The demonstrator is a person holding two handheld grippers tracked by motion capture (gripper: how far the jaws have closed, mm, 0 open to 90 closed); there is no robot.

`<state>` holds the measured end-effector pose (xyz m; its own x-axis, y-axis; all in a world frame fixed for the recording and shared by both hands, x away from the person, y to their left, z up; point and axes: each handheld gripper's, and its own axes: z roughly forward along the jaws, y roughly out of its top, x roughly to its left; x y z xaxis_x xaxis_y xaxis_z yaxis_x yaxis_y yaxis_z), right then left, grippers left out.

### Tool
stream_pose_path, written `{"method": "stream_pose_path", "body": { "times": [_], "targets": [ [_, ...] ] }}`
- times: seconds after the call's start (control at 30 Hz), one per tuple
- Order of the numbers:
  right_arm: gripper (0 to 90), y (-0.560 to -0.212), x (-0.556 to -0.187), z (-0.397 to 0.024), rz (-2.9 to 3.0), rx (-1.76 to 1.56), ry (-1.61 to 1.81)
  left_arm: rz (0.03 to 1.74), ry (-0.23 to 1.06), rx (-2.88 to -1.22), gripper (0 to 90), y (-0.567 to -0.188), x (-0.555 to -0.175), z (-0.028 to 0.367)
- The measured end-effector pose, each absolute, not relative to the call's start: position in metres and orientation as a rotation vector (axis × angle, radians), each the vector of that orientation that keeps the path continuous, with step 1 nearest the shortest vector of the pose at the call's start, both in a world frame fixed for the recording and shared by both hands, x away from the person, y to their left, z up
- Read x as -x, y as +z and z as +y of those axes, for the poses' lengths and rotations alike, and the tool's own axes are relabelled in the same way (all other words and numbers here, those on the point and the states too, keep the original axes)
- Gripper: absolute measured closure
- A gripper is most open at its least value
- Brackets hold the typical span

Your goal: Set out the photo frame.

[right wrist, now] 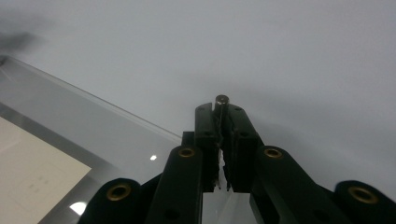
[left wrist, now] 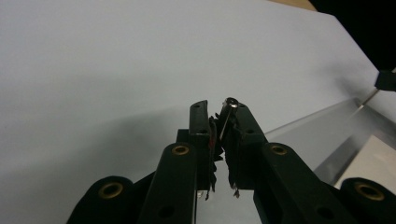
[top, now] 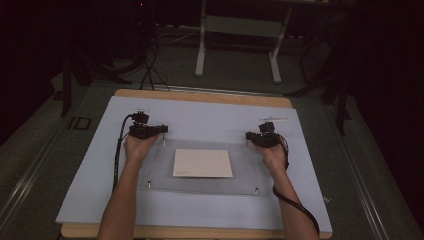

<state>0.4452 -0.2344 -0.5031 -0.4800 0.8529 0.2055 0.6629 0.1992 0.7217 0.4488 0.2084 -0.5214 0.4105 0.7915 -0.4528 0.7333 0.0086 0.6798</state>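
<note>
Tabletop (top: 200, 96): wood, with a big pale blue sheet (top: 100, 165) laid over most of it, likely to keep the wood safe.
Clear plate (top: 200, 184): a see-through flat sheet lying in the middle of the blue sheet, between the two hands.
Paper (top: 202, 163): a white page lying flat at the clear plate; I cannot tell if it is under or on top. The plate probably keeps it flat.
Near screws (top: 256, 190): small shiny screws stand at the two near corners, so the plate looks pinned down there.
Left gripper (top: 161, 131): at the far left corner of the plate. Its jaws are pressed together, pinching a small metal screw (left wrist: 229, 108).
Right gripper (top: 249, 136): at the far right corner. Its jaws are pinching another small screw (right wrist: 221, 103), held upright.
Why held so: I think both far screws are up out of the plate.
</note>
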Motion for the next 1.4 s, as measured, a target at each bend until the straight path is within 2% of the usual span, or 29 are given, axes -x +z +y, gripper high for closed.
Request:
{"method": "stream_pose_path", "body": {
  "times": [0.07,0.1,0.2,0.37,0.6,0.63,0.73,1.4],
  "targets": [
    [84.0,-0.503,-0.445,-0.234,2.233,-1.447,1.143,1.359,0.078,-1.73,81.7,-0.521,-0.451,0.207],
    [78.8,-0.5,-0.442,-0.233,2.202,-1.457,1.114,1.369,0.073,-1.721,81.8,-0.521,-0.451,0.207],
    [71.8,-0.495,-0.437,-0.235,2.191,-1.458,1.114,1.39,0.073,-1.707,81.9,-0.522,-0.452,0.205],
    [66.8,-0.48,-0.422,-0.238,2.201,-1.383,1.13,1.394,0.078,-1.706,81.9,-0.522,-0.453,0.204],
    [71.7,-0.465,-0.409,-0.232,2.319,-1.306,1.222,1.421,0.08,-1.693,81.9,-0.522,-0.453,0.202],
    [74.1,-0.464,-0.406,-0.23,2.325,-1.297,1.226,1.422,0.075,-1.692,81.9,-0.522,-0.454,0.203],
    [89.8,-0.458,-0.397,-0.225,2.328,-1.268,1.242,1.429,0.072,-1.685,81.9,-0.523,-0.454,0.202],
    [90.0,-0.424,-0.327,-0.194,2.502,-0.931,1.205,1.465,0.064,-1.669,81.8,-0.523,-0.457,0.2]
  ]
}}
